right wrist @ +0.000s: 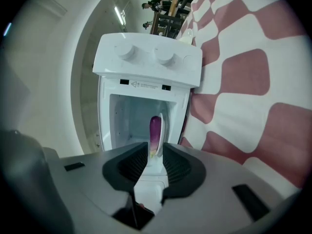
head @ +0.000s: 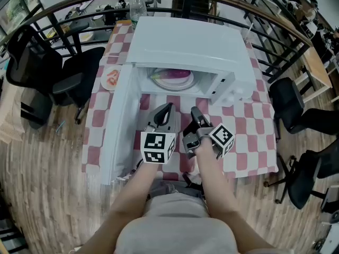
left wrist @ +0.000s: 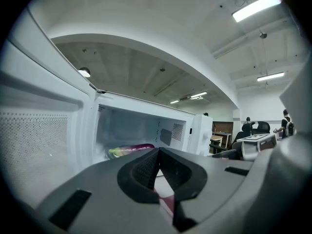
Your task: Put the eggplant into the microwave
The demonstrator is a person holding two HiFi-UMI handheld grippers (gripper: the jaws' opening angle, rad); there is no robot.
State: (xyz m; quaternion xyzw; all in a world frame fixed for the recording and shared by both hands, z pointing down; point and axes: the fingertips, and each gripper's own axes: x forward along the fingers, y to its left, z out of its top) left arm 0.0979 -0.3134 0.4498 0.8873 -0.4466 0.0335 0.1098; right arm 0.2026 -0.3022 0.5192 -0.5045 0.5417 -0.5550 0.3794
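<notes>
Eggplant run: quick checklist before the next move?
1. Eggplant inside the microwave: ok, it lies on the plate in the cavity.
2. Right gripper let go: ok, jaws apart with nothing between them.
3. Left gripper empty: ok, jaws together on nothing.
4. Both grippers out of the cavity: ok, they sit in front of the opening.
5. Door shut: not ok, it stands wide open on the left.
6. Door's swing path free: not ok, it seems; both grippers sit in front of the opening.
</notes>
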